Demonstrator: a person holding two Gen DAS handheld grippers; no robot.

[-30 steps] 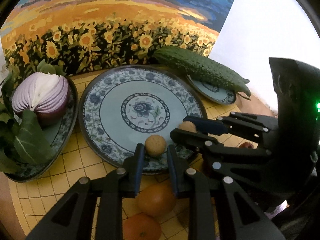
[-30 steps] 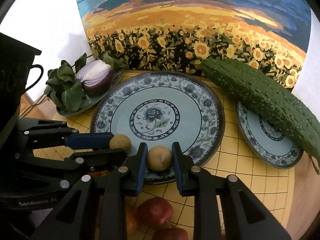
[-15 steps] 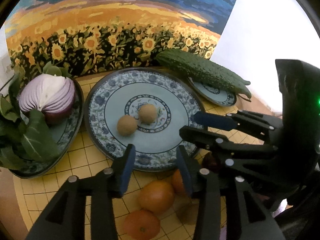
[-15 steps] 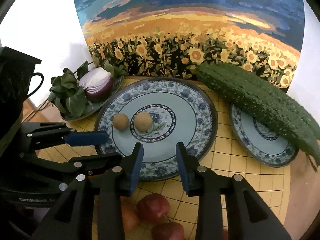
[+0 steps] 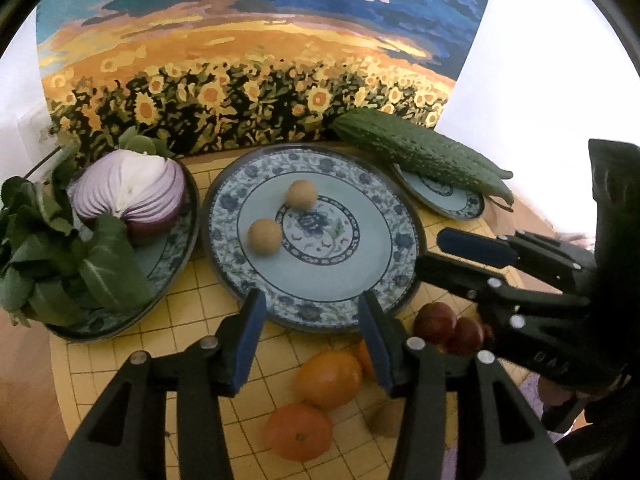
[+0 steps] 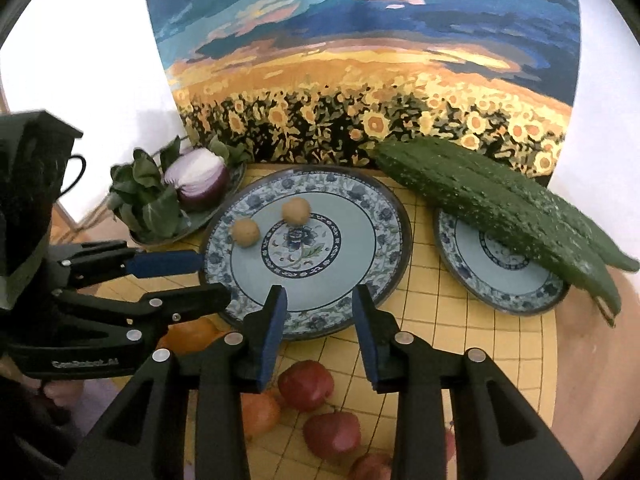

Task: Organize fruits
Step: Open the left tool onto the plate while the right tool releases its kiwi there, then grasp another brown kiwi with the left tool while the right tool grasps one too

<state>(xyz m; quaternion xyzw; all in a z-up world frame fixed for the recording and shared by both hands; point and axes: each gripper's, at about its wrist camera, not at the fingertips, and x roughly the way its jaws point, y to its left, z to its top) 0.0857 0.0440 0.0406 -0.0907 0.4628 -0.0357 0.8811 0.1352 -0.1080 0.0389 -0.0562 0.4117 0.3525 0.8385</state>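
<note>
Now the left tool (image 5: 310, 334) and the right tool (image 6: 318, 334) both hang with jaws apart and nothing between them, having just opened. Beyond them, the two small tan fruits (image 5: 264, 237) (image 5: 301, 193) lie loose on the large patterned plate (image 5: 312, 304), near its middle. Round as they are (and the plate looks shallow), a bump on the rim could send them rolling off. On the yellow gridded desk (image 6: 440, 312) below, oranges (image 5: 328, 378) and red fruits (image 6: 306, 385) crowd together; grabbing one may shove its neighbours away.
</note>
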